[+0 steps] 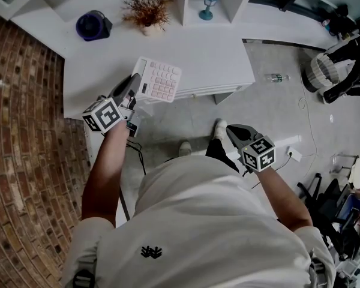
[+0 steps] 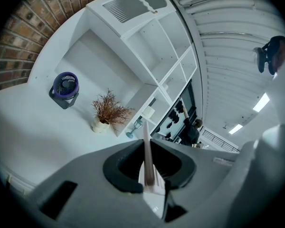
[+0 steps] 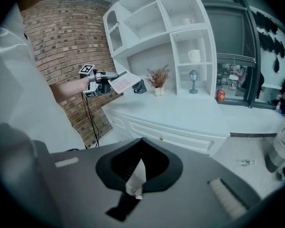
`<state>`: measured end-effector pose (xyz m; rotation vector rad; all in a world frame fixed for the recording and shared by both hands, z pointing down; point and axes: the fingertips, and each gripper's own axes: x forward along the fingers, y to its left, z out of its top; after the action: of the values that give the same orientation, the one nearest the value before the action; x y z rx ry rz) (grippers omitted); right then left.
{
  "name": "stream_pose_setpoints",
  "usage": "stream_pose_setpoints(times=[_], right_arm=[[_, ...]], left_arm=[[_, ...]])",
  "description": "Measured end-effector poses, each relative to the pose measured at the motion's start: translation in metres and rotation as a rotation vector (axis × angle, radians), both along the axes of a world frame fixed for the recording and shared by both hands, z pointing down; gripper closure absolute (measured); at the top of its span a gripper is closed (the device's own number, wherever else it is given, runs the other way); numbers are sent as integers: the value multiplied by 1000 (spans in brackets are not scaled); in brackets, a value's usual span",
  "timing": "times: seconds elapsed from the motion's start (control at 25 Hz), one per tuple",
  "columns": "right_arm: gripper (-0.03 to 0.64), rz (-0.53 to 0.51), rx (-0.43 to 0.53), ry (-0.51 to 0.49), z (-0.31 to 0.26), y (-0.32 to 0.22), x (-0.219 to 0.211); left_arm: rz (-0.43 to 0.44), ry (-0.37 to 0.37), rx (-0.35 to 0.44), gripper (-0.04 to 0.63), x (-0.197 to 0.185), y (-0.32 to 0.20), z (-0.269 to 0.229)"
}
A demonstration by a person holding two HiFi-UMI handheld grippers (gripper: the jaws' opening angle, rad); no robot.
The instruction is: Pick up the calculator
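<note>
The pink-and-white calculator (image 1: 160, 80) hangs in the air over the front edge of the white counter (image 1: 216, 56), tilted. My left gripper (image 1: 135, 91) is shut on its near edge. In the left gripper view the calculator (image 2: 147, 151) shows edge-on as a thin slab pinched between the dark pads. The right gripper view shows the same hold from afar: the calculator (image 3: 125, 81) sticks out of the left gripper (image 3: 106, 83). My right gripper (image 1: 233, 132) hangs low over the floor at the right, away from the counter. Its jaws meet (image 3: 139, 169) around only a pale sliver.
On the counter stand a purple fan (image 1: 93, 26), a dried plant in a pot (image 1: 148, 12) and a blue goblet (image 1: 209, 8) in the shelf unit. A brick wall (image 1: 24, 137) runs along the left. A water bottle (image 1: 277, 77) lies on the floor.
</note>
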<state>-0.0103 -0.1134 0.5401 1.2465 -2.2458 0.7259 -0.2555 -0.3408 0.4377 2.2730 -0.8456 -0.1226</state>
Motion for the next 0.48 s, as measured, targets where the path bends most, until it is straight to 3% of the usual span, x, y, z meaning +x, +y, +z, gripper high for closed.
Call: stream_pose_setpoints(times=[0.48], right_arm=[[604,-4,-2,6,3,7,5]], left_arm=[[6,0,2,549,7,3,0]])
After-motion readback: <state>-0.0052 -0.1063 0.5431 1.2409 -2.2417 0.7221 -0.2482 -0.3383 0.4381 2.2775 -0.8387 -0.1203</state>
